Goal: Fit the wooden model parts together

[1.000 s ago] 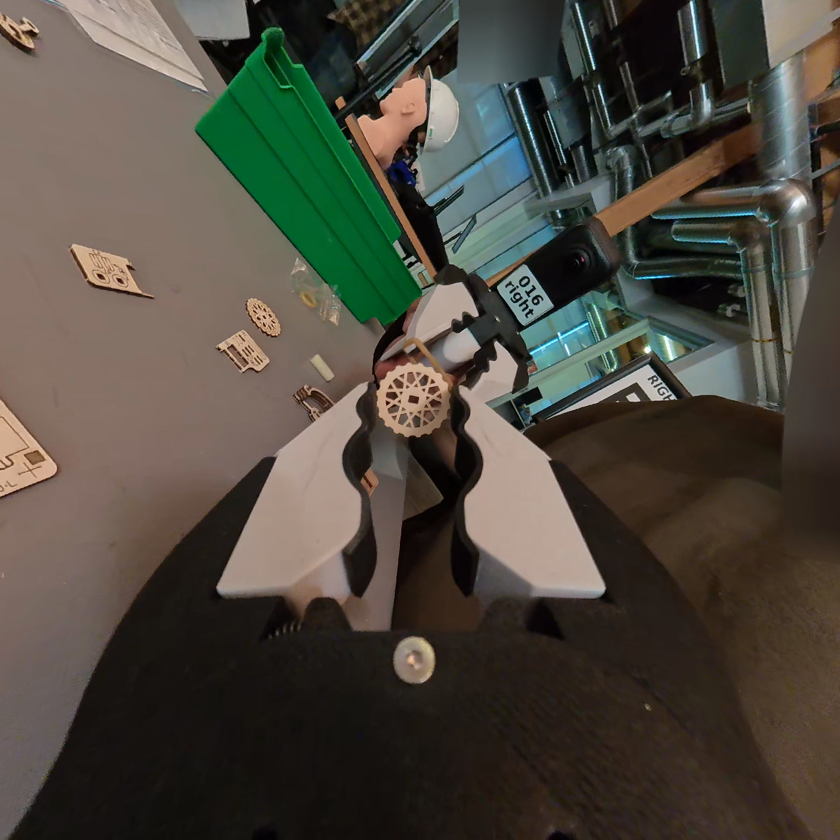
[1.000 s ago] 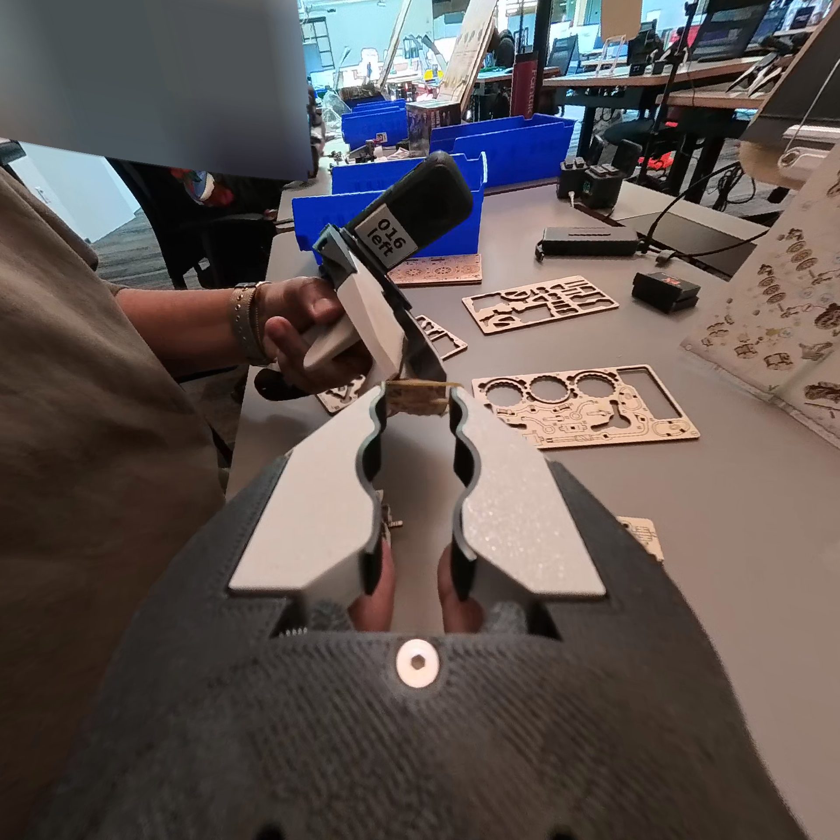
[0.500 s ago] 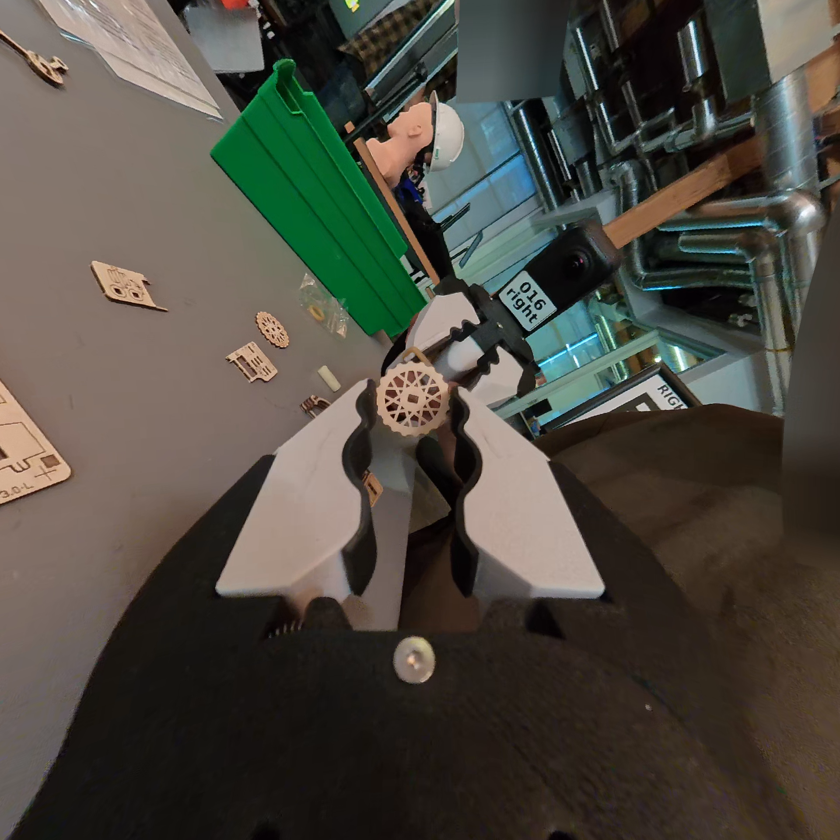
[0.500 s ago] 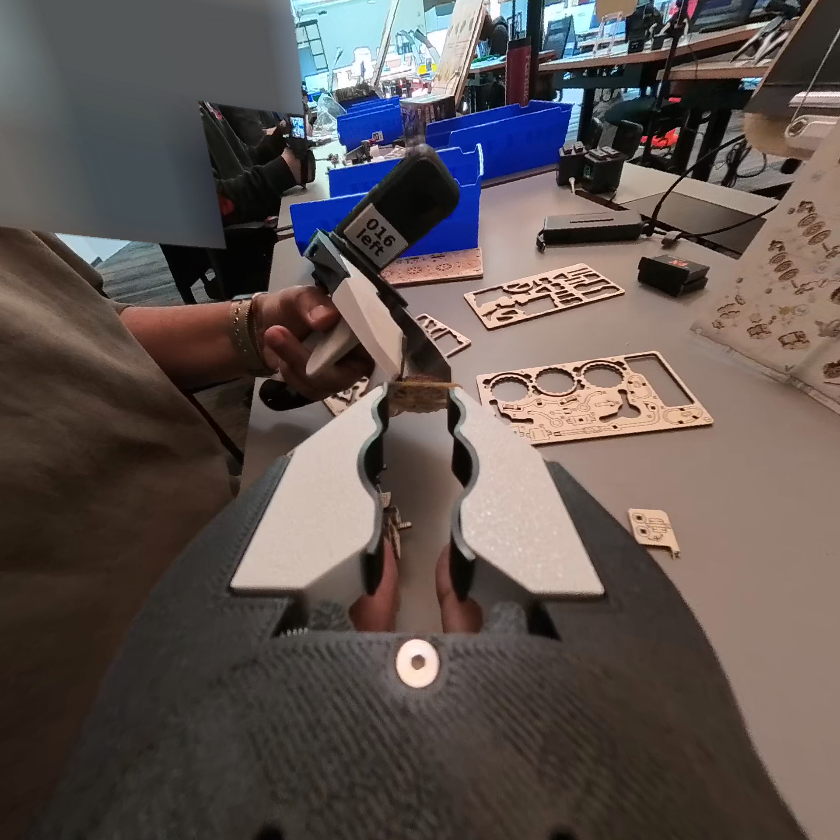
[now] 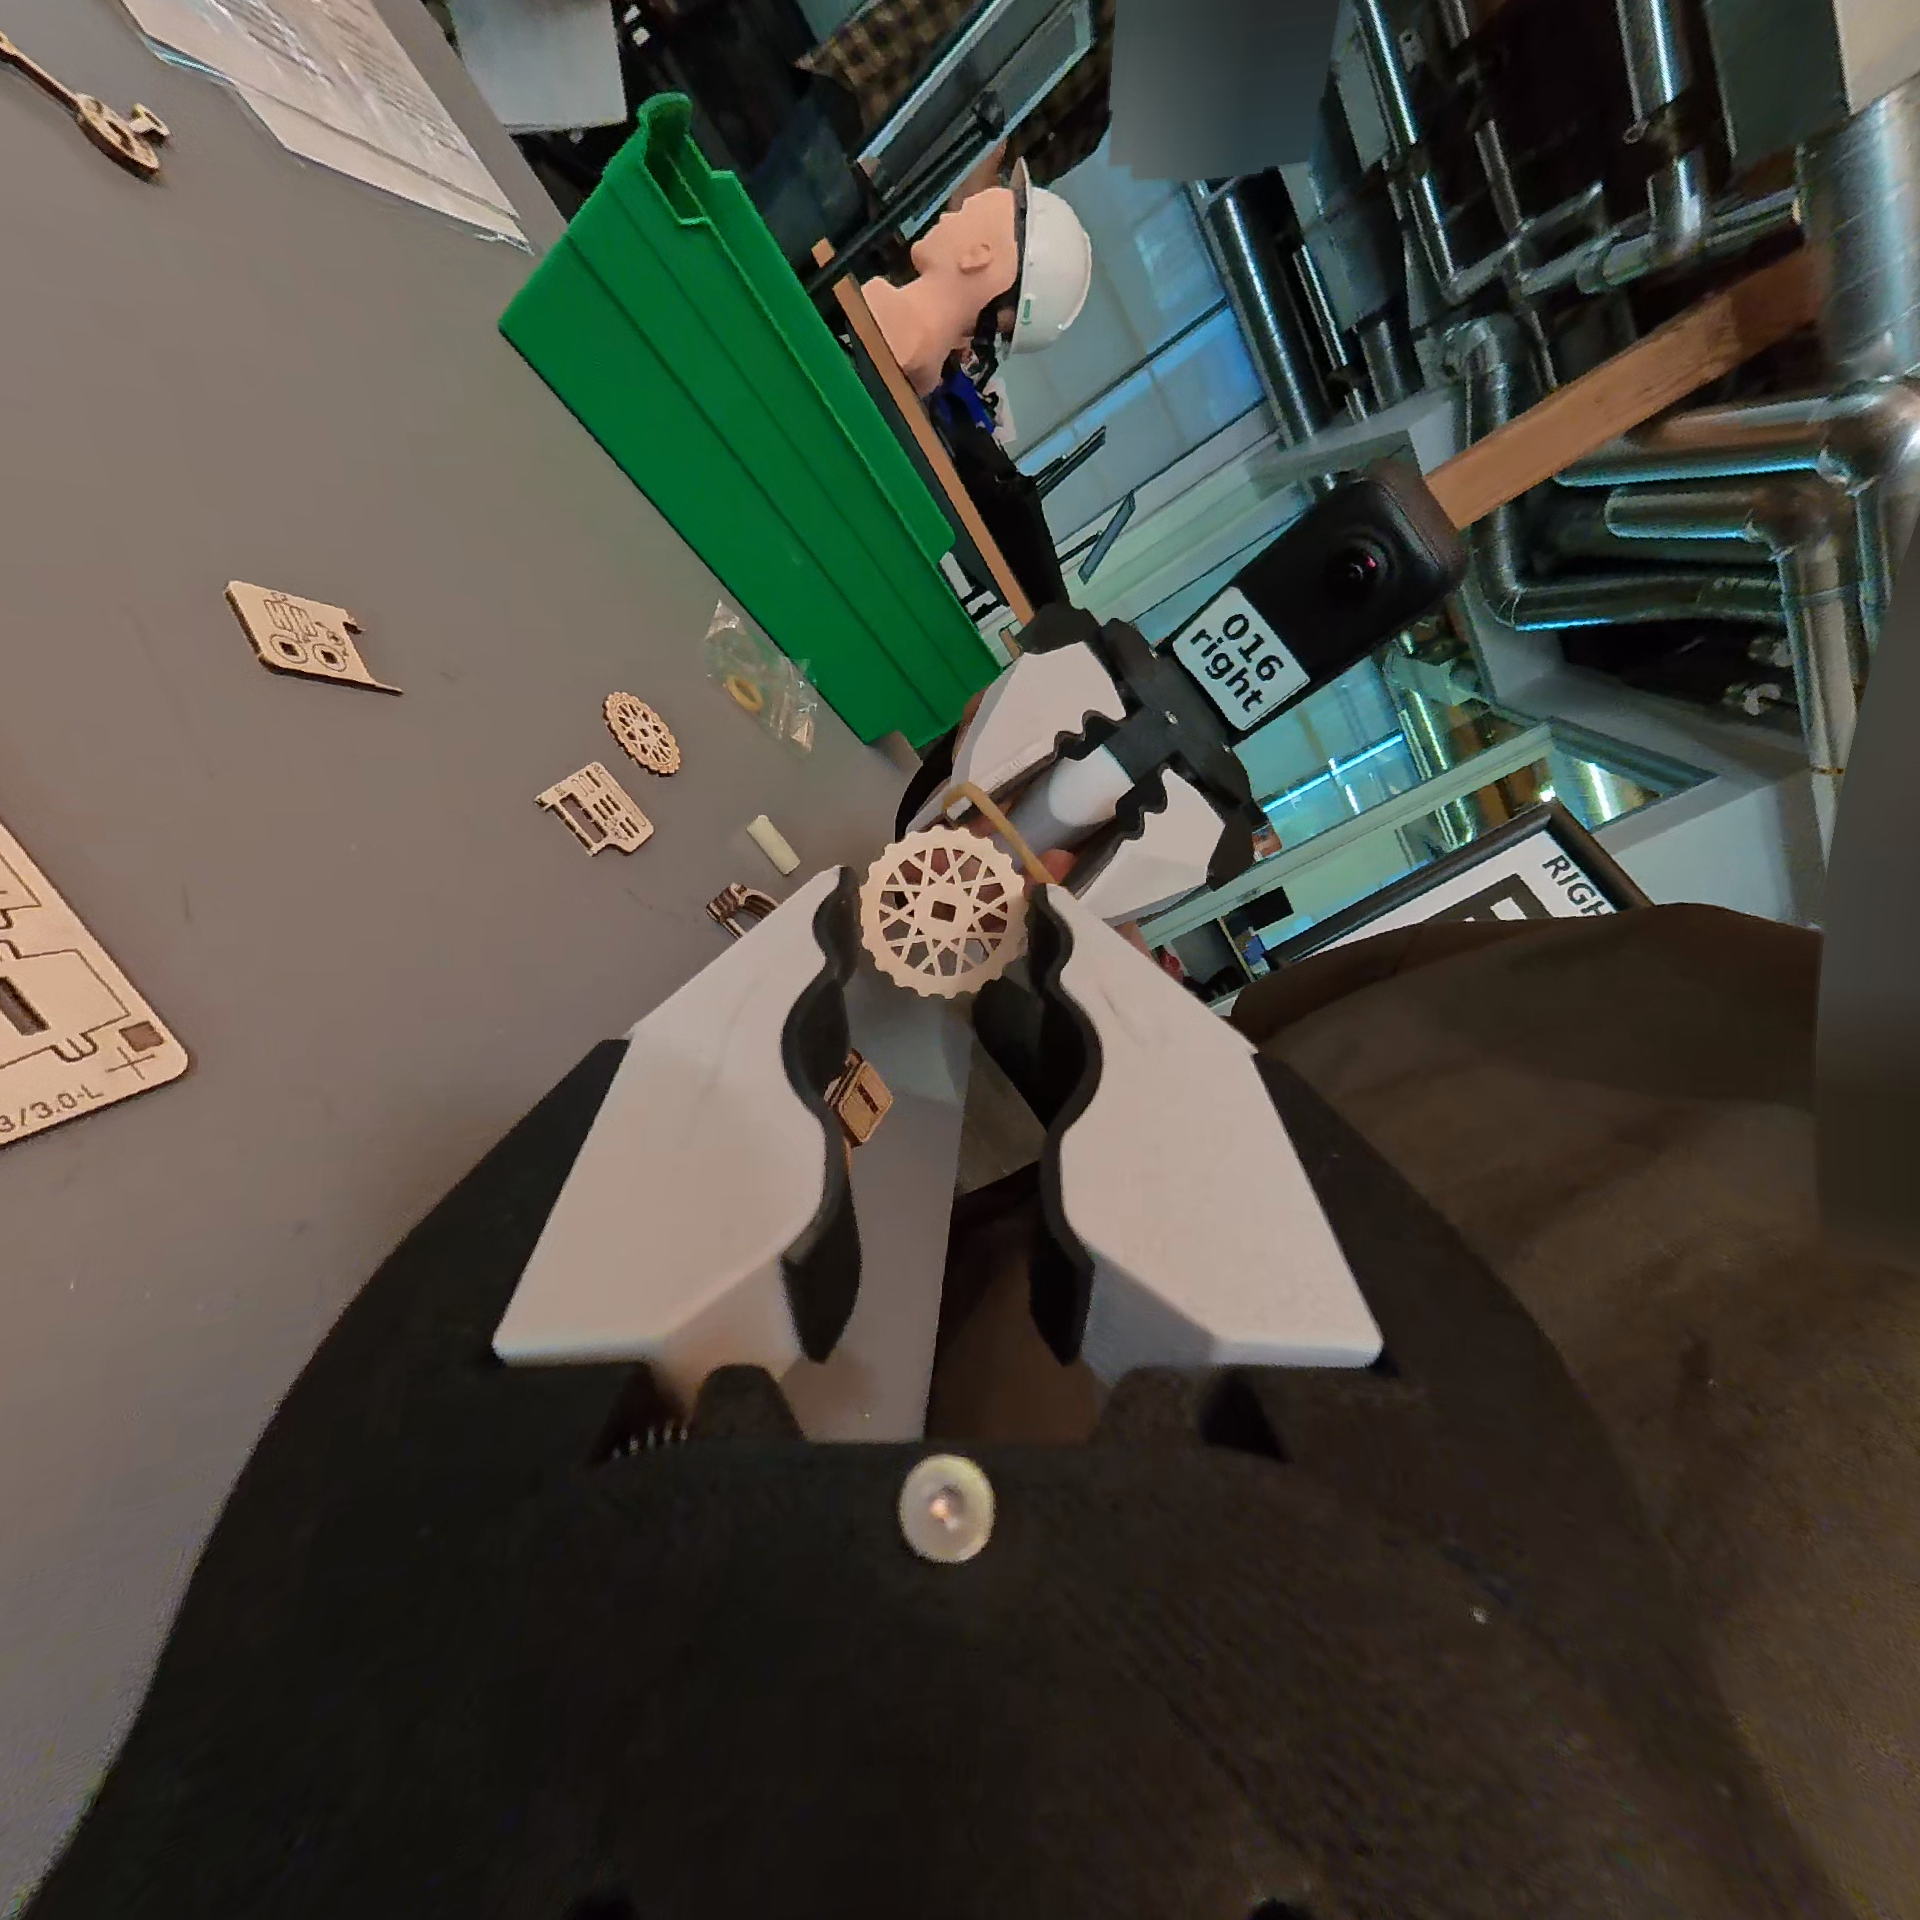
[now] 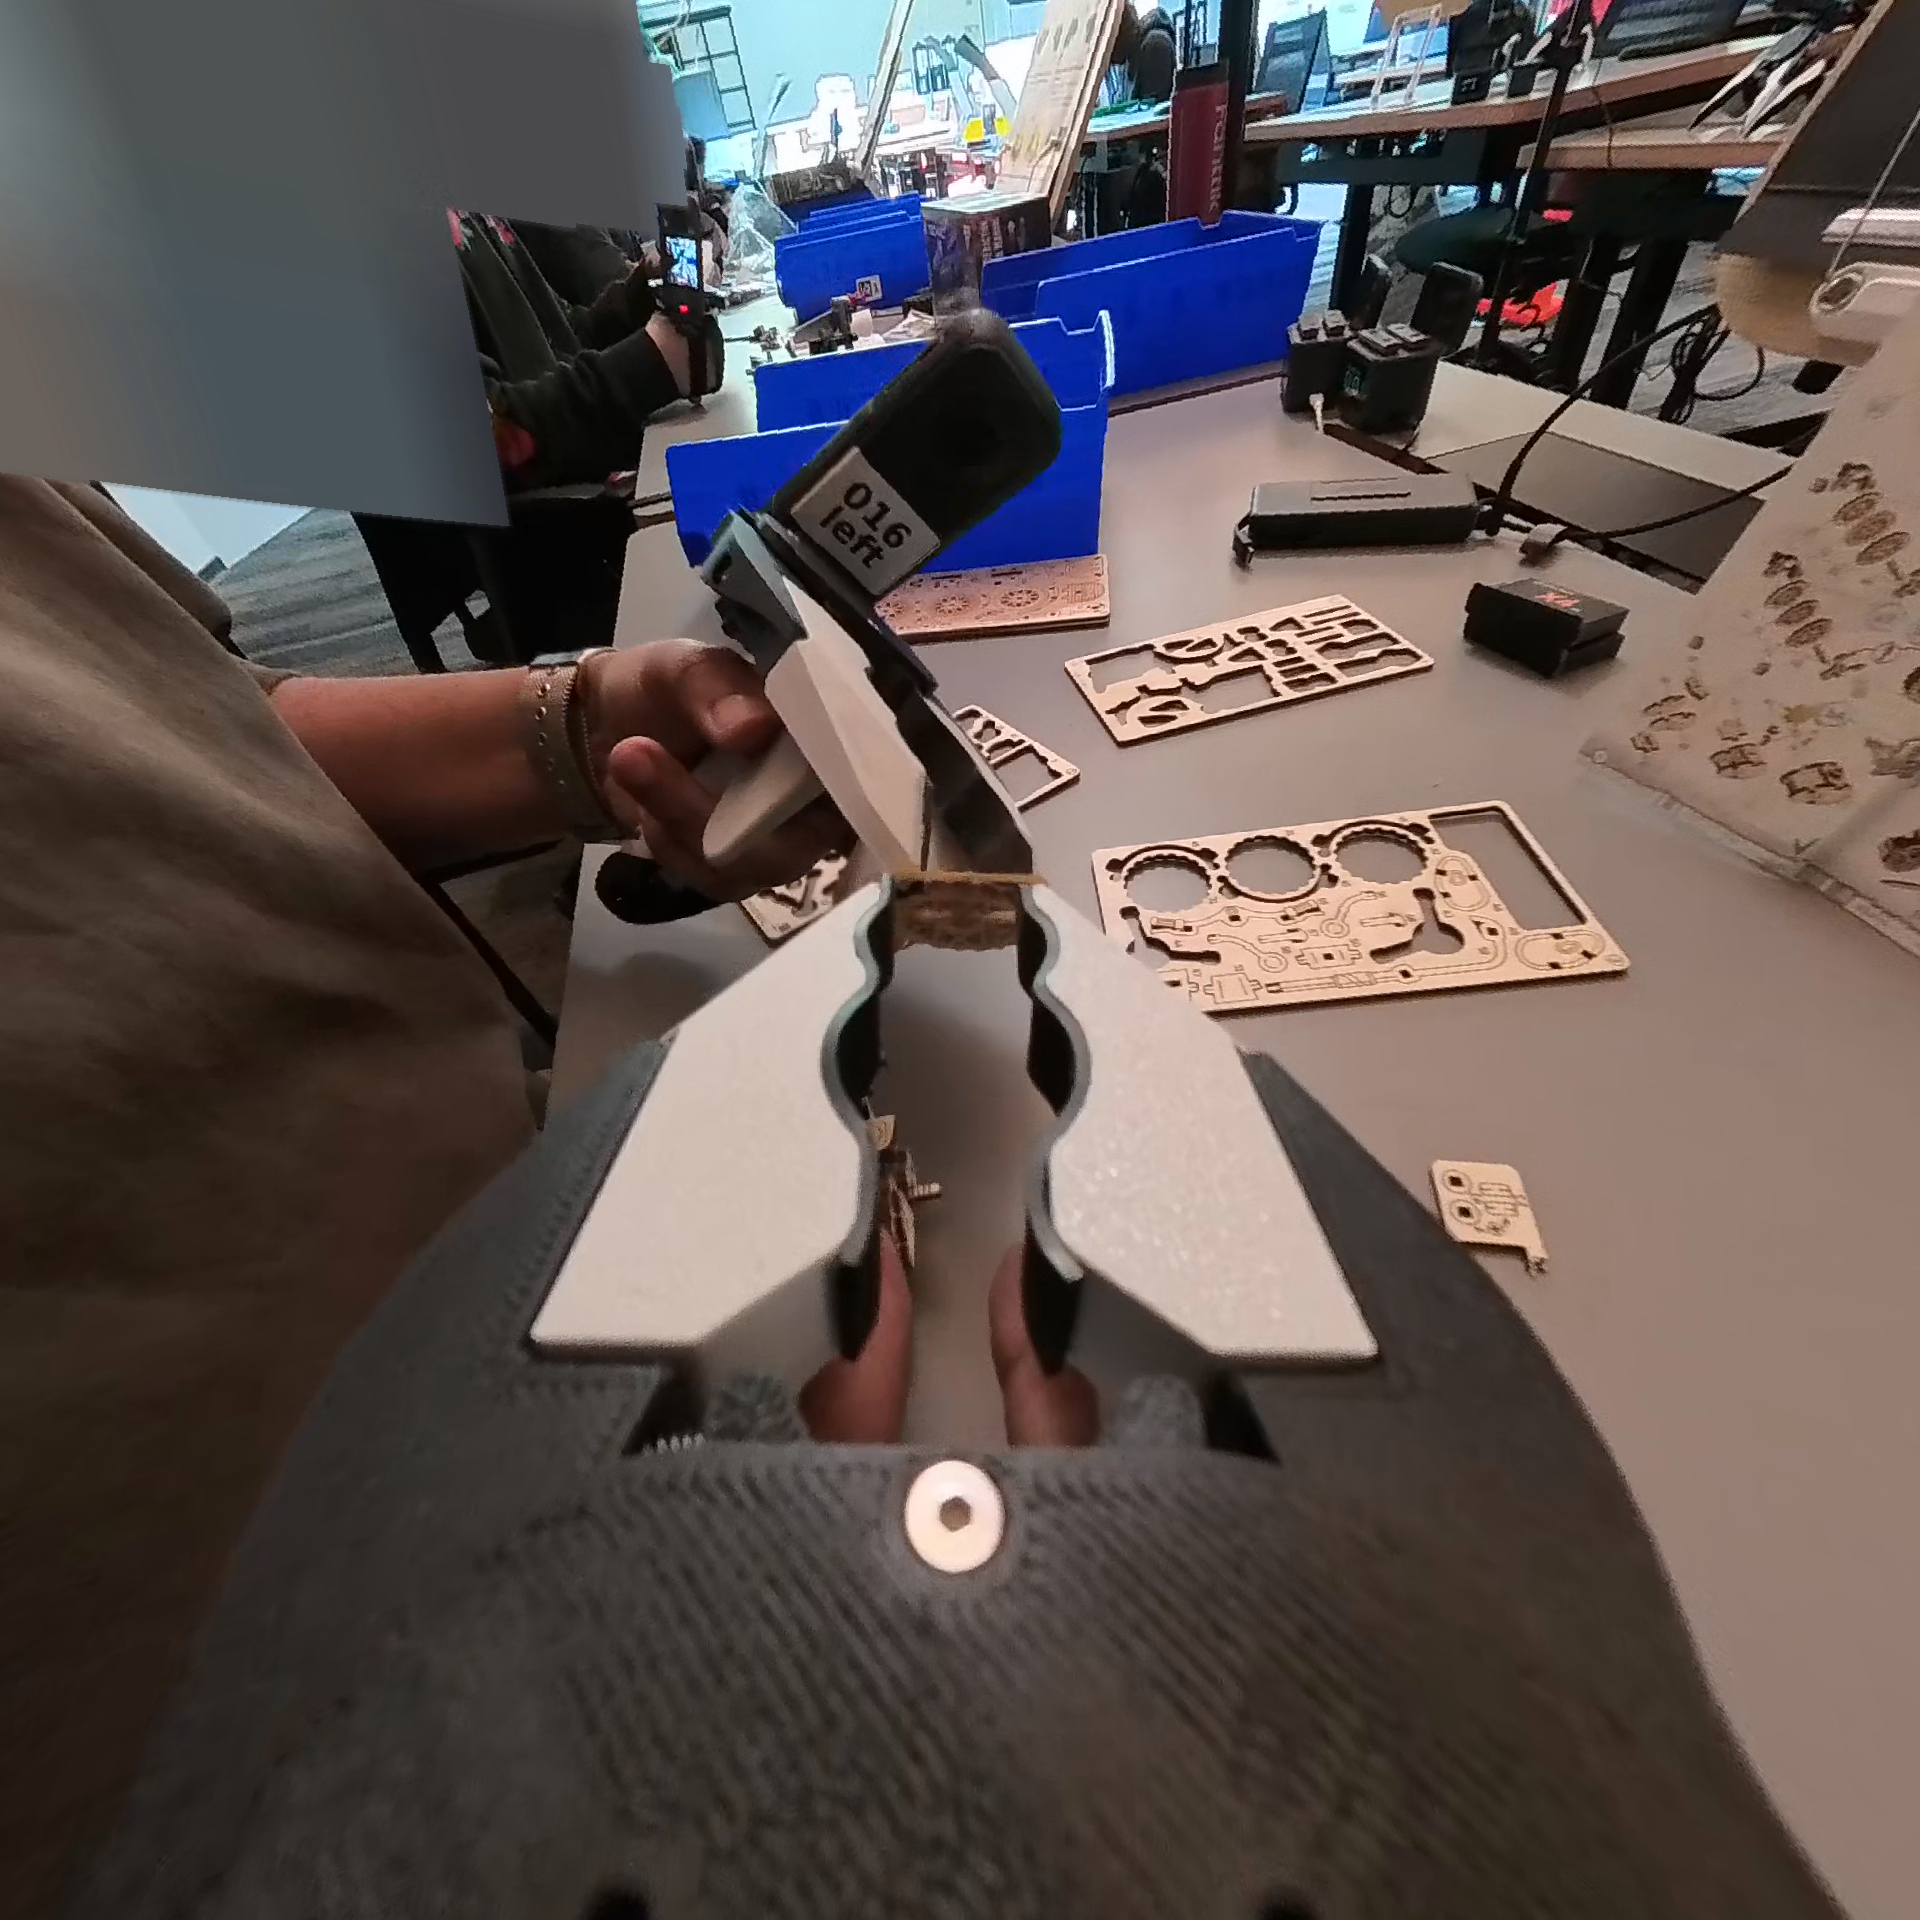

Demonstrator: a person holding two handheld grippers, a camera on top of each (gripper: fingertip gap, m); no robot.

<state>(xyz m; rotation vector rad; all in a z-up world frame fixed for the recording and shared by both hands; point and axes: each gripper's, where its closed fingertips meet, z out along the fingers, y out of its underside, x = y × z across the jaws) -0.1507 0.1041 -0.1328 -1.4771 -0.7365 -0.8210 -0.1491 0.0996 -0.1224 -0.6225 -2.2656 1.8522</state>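
1. Grey worktable (image 6: 1558, 1143) in a busy workshop; green bin (image 5: 727, 416) at its far edge, blue bins (image 6: 1039, 436) behind.
2. My left gripper (image 5: 943, 920) is clamped narrow on a wooden gear wheel (image 5: 943, 923), flat face toward the camera, held off the table.
3. My right gripper (image 6: 958, 914) pinches something wooden (image 6: 956, 920) at its tips, seen edge-on; probably the same wheel, can't tell for sure.
4. Both grippers meet tip to tip in front of my body.
5. Loose on the table: second gear (image 5: 641, 732), small cut parts (image 5: 594, 807), clear plastic bag (image 5: 758, 681).
6. Punched-out plywood sheets (image 6: 1351, 914) lie just beyond the right gripper.
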